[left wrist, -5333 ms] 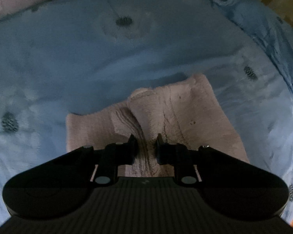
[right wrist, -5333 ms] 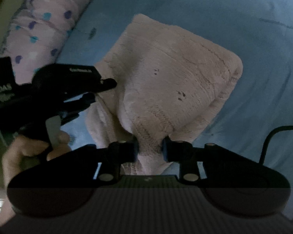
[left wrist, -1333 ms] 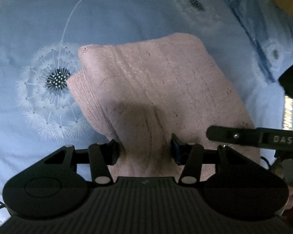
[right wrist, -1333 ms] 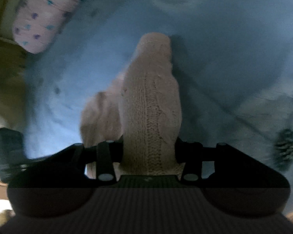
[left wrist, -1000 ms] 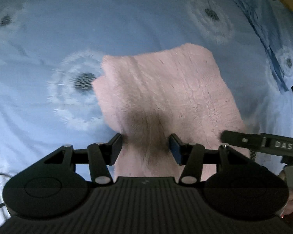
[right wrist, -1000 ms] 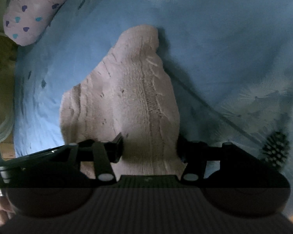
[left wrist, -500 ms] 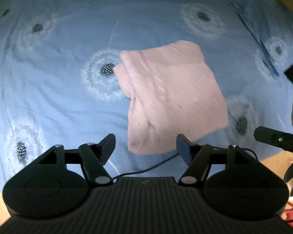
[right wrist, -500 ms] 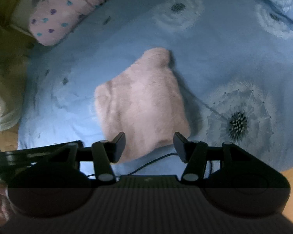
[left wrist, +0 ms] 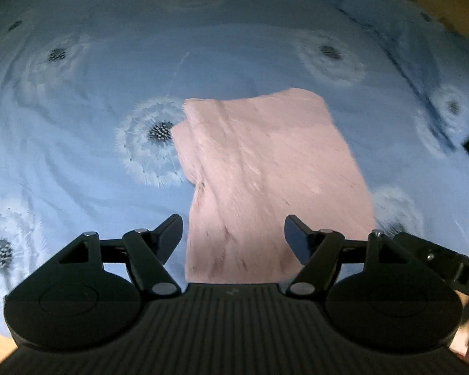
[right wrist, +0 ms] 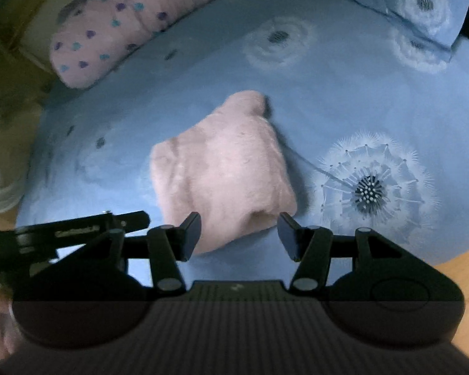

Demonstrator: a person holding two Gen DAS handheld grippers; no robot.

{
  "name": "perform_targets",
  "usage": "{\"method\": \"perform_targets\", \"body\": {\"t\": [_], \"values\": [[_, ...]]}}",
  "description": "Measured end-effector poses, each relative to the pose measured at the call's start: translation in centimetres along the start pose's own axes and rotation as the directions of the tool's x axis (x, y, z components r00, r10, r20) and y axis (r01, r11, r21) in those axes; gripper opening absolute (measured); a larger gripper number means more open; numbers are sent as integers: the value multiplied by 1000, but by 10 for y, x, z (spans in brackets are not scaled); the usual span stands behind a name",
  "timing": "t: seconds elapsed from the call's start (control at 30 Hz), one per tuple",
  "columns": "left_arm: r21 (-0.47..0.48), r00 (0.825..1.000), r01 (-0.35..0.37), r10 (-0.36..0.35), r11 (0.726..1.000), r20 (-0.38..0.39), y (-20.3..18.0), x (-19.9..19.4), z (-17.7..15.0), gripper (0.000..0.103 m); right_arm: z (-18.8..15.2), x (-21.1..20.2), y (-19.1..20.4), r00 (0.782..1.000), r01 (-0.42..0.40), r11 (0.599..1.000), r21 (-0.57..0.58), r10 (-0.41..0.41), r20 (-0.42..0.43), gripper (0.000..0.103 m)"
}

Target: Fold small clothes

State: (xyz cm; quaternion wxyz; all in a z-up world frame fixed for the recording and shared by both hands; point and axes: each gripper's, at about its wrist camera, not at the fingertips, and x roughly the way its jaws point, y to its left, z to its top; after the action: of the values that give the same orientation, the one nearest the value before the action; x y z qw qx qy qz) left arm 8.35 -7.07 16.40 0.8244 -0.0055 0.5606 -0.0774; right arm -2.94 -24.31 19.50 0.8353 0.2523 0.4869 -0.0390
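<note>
Lying folded on blue bedsheet (left wrist: 109, 187), pink knit garment (left wrist: 265, 168), both claws clear.

We see a pink knitted garment (left wrist: 265, 168), soft and fuzzy, folded into a compact, roughly rectangular bundle. It lies flat on the blue dandelion-print bedsheet (left wrist: 78, 156), free of any grip. In the left wrist view its left edge, where folded layers show as a step, sits just beside a large white dandelion head (left wrist: 154, 145) printed on that sheet. In the right wrist view the garment (right wrist: 225, 168) tapers to a rounded far end.
</note>
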Motion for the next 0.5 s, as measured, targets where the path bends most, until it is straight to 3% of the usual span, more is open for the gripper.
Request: {"method": "perform_targets", "body": {"t": [0.07,0.17,0.27,0.4,0.5], "values": [[7,999,-46,46,999,-8,-1,24,2,75,4,23,-5,999,24,1000,-4,-24,27,57],[58,983,-184,184,981,5,-2,49,-1,75,11,49,-9,998,15,1000,-3,-15,55,56],[91,960,-281,281,955,19,5,66,-6,75,13,72,-5,999,47,995,-83,-45,24,42],[91,959,-281,282,955,-5,12,78,-3,75,-2,102,-11,993,75,984,-163,-88,-76,43],[97,956,-290,292,952,-9,10,79,0,75,-9,107,-6,992,91,966,-240,-109,-65,45]]}}
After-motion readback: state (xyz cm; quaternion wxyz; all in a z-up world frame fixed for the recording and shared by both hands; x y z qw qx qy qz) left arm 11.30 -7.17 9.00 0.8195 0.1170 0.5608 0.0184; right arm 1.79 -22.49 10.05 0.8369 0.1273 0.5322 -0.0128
